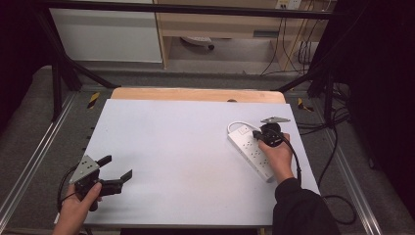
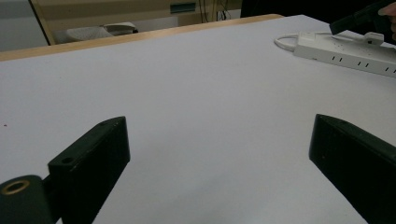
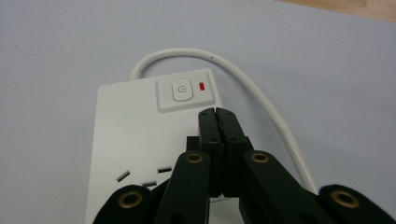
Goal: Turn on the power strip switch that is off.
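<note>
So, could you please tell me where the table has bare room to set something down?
The pale grey tabletop is bare between the open left gripper and the white plastic power strip. It is crowded at the right, where the shut right gripper hovers by the strip's switch.

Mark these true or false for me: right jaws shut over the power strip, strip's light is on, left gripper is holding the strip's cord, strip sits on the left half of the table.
1. The right gripper has its jaws shut, tips just short of the power button. True.
2. The indicator light on the power strip glows red. True.
3. The left gripper holds the strip's cord. False: its jaws are open over bare table, nothing between them.
4. The strip lies on the table's left half. False: it lies on the right side.
</note>
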Demonstrator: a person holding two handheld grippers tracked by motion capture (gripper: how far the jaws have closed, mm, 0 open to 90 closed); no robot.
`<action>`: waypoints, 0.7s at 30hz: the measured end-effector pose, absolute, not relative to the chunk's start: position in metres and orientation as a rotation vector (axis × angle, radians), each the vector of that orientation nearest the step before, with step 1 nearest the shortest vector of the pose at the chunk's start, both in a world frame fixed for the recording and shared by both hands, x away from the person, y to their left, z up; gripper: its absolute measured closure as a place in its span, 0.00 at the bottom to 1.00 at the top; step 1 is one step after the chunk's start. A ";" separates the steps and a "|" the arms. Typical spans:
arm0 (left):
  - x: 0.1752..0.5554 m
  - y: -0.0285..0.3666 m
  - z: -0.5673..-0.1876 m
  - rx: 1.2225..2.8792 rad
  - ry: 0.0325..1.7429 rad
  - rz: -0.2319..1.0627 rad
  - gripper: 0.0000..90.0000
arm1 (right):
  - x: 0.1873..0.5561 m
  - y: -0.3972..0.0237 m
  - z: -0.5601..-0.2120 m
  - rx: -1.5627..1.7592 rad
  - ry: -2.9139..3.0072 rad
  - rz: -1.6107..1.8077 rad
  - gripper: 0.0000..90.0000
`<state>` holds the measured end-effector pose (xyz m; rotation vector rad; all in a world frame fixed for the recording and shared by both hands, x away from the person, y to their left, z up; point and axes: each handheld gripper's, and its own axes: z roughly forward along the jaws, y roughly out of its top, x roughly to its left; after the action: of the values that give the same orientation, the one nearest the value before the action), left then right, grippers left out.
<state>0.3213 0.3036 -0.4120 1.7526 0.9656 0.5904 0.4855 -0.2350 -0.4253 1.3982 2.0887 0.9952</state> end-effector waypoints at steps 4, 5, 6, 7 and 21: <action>0.321 0.304 -0.412 1.755 0.962 0.591 0.06 | 0.485 -0.234 -0.427 1.398 2.096 0.992 1.00; 0.321 0.304 -0.412 1.756 0.963 0.589 0.06 | 0.486 -0.234 -0.427 1.398 2.096 0.993 1.00; 0.321 0.303 -0.412 1.756 0.964 0.589 0.06 | 0.486 -0.234 -0.428 1.403 2.096 0.993 1.00; 0.321 0.304 -0.412 1.756 0.962 0.592 0.06 | 0.486 -0.233 -0.428 1.407 2.094 0.992 1.00; 0.321 0.304 -0.412 1.754 0.963 0.591 0.06 | 0.484 -0.234 -0.430 1.397 2.090 0.999 1.00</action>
<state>0.3213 0.3039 -0.4118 1.7538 0.9627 0.5908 0.4841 -0.2344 -0.4301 1.3973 2.0901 0.9988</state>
